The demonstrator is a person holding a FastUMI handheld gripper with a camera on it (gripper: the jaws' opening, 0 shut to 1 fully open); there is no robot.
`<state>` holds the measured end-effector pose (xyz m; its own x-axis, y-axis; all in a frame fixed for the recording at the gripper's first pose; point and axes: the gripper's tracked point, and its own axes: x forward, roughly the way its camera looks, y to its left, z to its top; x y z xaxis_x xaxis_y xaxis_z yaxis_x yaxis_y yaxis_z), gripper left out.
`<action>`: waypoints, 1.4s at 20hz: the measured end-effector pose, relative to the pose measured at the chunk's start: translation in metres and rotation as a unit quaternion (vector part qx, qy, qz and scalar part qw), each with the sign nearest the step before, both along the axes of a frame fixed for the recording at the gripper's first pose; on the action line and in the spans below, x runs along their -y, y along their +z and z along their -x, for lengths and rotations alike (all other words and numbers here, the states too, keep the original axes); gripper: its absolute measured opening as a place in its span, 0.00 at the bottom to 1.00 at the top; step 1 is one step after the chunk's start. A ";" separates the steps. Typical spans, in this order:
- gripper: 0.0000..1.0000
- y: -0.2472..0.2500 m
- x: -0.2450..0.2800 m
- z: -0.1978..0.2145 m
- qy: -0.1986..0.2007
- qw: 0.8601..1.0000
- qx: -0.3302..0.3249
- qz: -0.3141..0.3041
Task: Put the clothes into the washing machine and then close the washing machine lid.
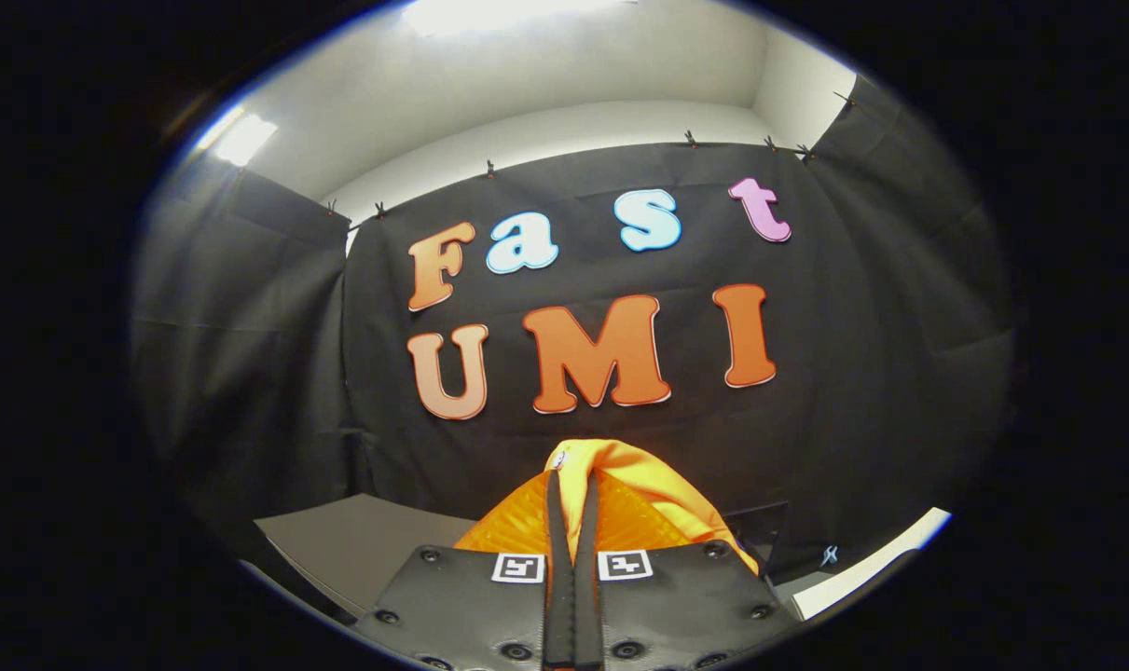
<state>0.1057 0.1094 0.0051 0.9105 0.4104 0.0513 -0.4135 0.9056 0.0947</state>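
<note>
A yellow-orange garment (620, 471) is pinched between the two fingers of the gripper (571, 494), bunching at twelve o'clock over their tips and spilling toward four o'clock. A grey table (359, 545) lies beyond at nine o'clock.

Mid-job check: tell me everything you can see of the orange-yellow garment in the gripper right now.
The orange-yellow garment is soft, smooth-looking cloth, bunched into a rounded fold that rises just above the fingertips. The gripper is shut on it, both fingers pinching a pleat between them. A small round pale fastener, perhaps a snap, sits near its top. It is held up in front of the black cloth wall; how far it hangs below the fingers cannot be told.
</note>
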 end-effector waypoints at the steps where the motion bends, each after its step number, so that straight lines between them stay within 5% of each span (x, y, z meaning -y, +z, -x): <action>1: 0.07 -0.012 0.009 -0.003 0.002 1.000 -0.007 0.007; 14: 0.08 -0.195 0.035 -0.067 0.077 0.986 -0.131 0.068; 28: 0.08 -0.407 0.027 -0.123 0.062 0.939 -0.321 0.107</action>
